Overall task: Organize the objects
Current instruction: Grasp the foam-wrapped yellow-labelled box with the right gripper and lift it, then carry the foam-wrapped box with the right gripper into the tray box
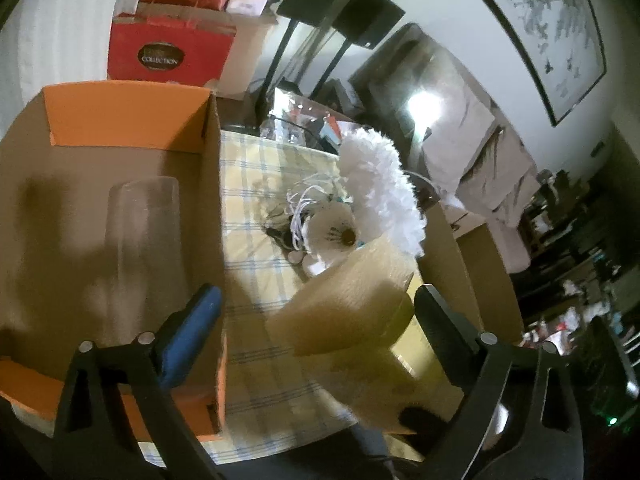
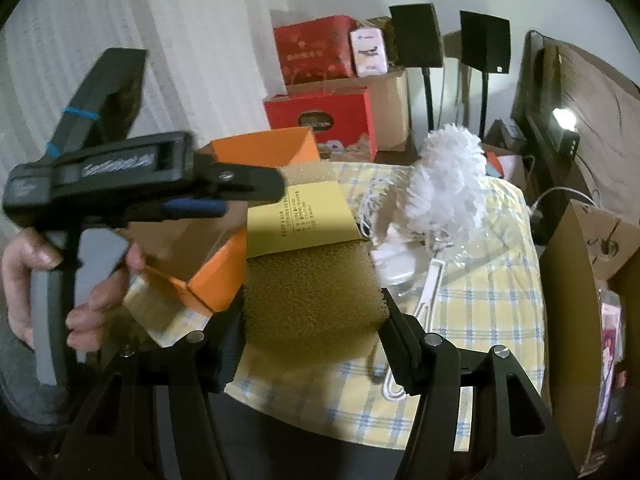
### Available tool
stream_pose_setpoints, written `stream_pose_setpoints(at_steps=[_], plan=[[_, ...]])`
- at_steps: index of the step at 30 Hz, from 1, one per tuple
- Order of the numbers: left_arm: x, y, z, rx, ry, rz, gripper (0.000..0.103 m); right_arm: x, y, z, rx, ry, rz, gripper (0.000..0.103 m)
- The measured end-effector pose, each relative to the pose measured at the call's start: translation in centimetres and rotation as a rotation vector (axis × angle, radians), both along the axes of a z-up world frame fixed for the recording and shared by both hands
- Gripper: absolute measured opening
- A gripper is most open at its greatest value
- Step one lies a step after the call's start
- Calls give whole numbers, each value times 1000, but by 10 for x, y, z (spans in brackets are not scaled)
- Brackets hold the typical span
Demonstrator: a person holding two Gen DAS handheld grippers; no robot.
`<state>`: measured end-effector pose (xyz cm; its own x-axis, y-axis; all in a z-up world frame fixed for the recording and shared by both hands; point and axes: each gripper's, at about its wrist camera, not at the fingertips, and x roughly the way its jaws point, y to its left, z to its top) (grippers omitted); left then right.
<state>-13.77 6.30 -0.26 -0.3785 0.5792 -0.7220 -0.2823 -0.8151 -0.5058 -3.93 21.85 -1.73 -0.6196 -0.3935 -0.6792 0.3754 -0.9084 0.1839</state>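
My right gripper is shut on a coarse tan sponge block with a yellow printed label, held above the plaid tablecloth. In the left wrist view the same sponge hangs between the fingers of my left gripper, whose jaws stand wide and do not press on it. A person's hand holds the left gripper beside an orange box. The open orange box holds a clear cup lying on its side.
A white fluffy duster and a tangle of white cables lie on the tablecloth. Red gift boxes are stacked behind. A brown cardboard box stands at the right table edge, and black speaker stands rise by the wall.
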Motion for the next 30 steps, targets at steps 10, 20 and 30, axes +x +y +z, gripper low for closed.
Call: stream_pose_setpoints(at_steps=[10,20,30], plan=[[2,-12,-5,59,-58,-8,59,4,-19,13,-15,16,53,60],[4,-46,17,101,-24,35,58,0,-39,31,-11,51,92,60],[-9,-97,35,76,26,138,58,-8,-87,53,-8,95,150,60]])
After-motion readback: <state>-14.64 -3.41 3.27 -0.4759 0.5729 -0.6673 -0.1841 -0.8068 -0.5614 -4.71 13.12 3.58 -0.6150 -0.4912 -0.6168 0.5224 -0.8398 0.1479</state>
